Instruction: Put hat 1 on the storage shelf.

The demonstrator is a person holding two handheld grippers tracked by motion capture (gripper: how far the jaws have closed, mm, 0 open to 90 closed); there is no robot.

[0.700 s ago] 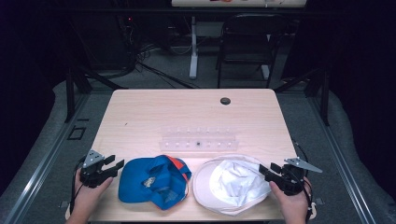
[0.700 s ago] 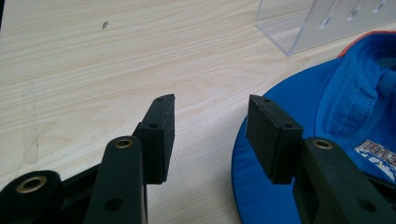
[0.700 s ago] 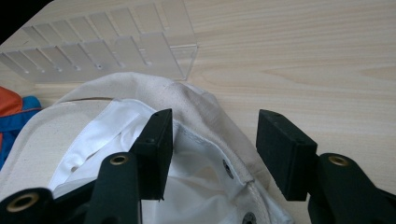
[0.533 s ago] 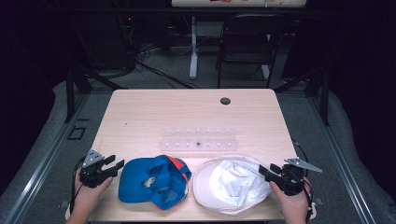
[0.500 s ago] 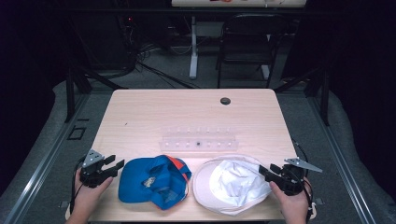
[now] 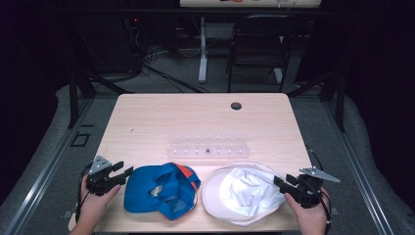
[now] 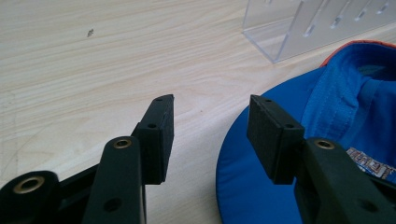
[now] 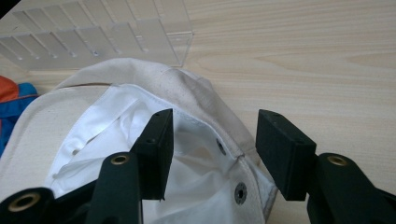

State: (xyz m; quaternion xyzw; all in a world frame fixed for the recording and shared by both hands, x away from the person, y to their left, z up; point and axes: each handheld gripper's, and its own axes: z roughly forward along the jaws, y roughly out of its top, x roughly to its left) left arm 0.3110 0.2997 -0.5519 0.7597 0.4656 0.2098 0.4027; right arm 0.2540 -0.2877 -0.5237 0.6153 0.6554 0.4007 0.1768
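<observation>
Bracketing the two caps from the outside, each hand-held gripper sits at the near edge of the table [image 6: 147, 122] with its jaws spread wide and nothing between them. The left hand-held gripper [image 6: 125, 173] points inward at the blue cap [image 6: 161, 190], which lies upside down just ahead of it and slightly toward its right jaw; in the left gripper view the blue brim [image 7: 247, 186] curves in under the right jaw while the left jaw stands over bare wood. The right hand-held gripper [image 6: 278, 181] faces the white cap [image 6: 244, 193], also inverted, and its jaws straddle the rear rim of that cap [image 8: 224, 135], where the snap fasteners show. So each cap is nearest its own side's hand, and each lies straight along the gripper's pointing line, the two caps side by side between the hands. A clear plastic rack [image 6: 208, 147] stands beyond both caps, farther from the person, its long axis running across the table. Judging from this, the right side is nearly placed to pinch fabric, while the left would need to shift toward its right to get the brim between its jaws.
</observation>
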